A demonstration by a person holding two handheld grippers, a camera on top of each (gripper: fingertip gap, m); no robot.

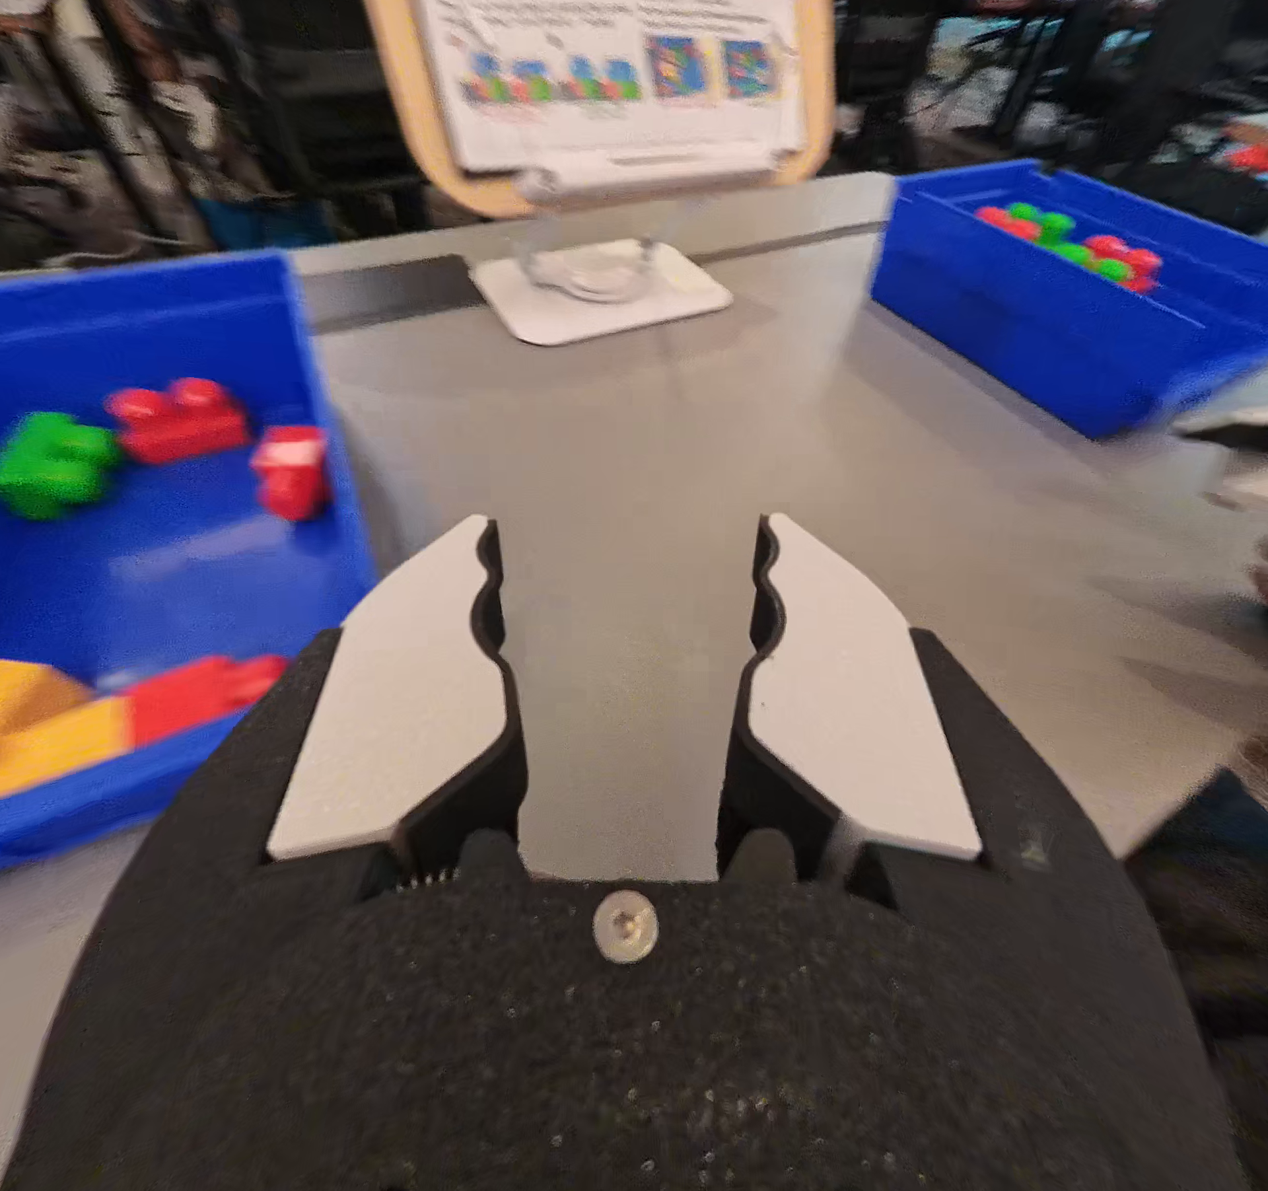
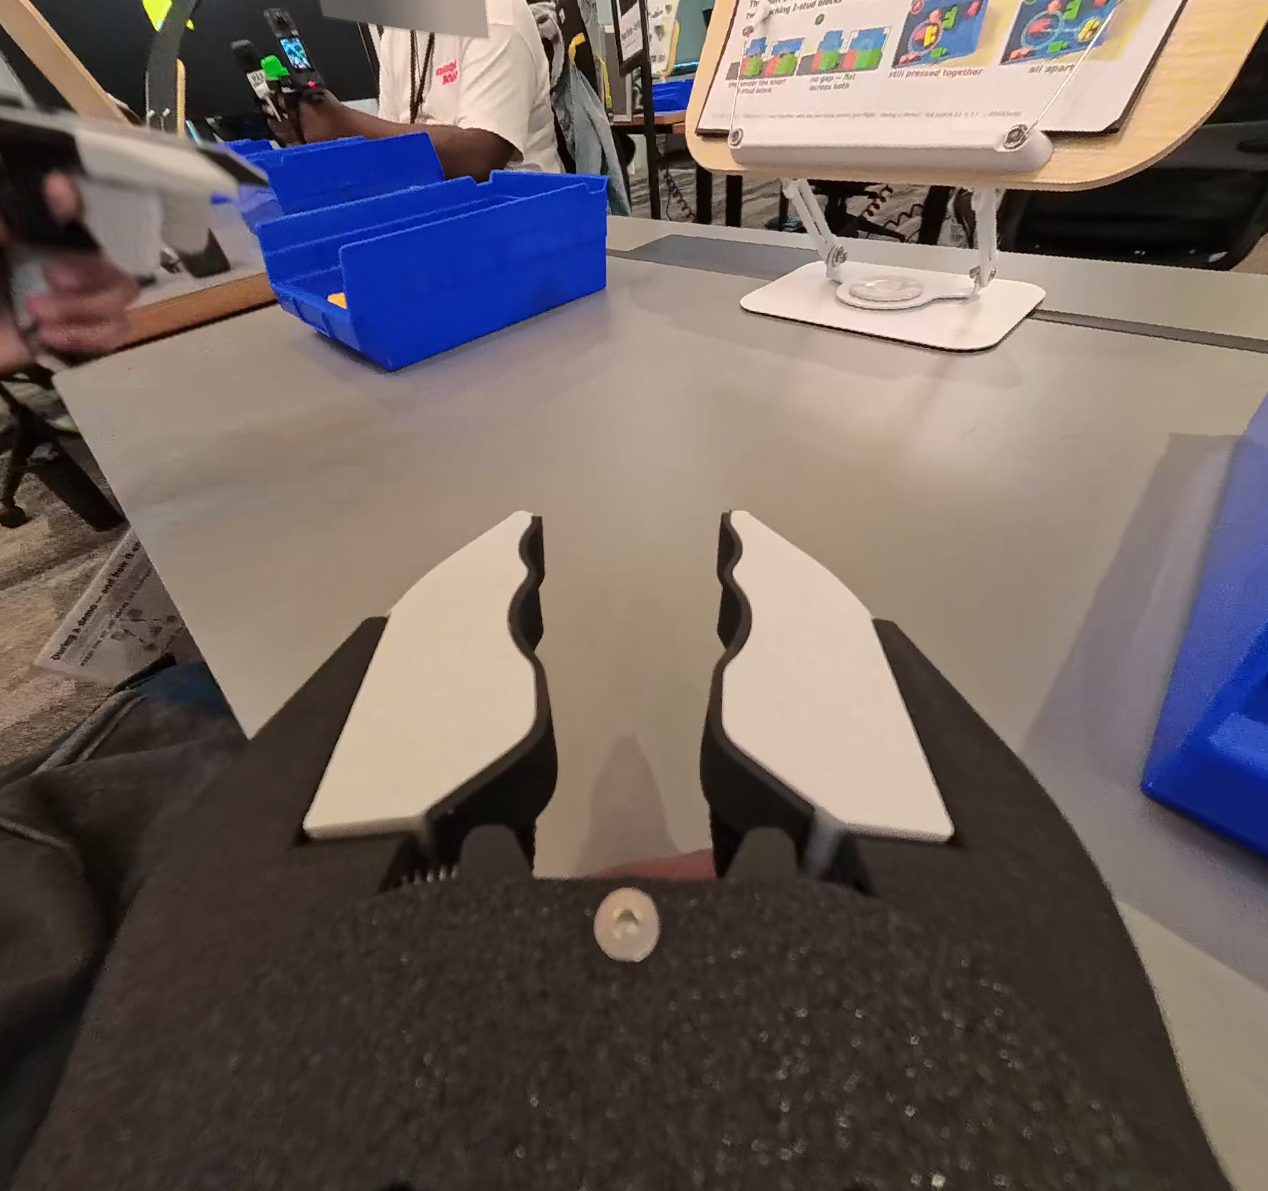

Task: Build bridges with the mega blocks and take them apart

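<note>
Both your grippers, left gripper (image 1: pixel 628 527) and right gripper (image 2: pixel 630 523), hang released and empty over bare desk (image 1: pixel 617 417). Nothing's started I'd say; blocks (image 1: pixel 178 420) sit in the left-edge bin (image 1: pixel 288 307), so reach there.

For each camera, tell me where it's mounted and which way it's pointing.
Left wrist view: on the left gripper, open, facing across the grey table toward the document stand, with blue bins on both sides.
Right wrist view: on the right gripper, open, facing the same way; the person's hand holds the left gripper at far left.
Shared: table, stand, left blue bin.
</note>
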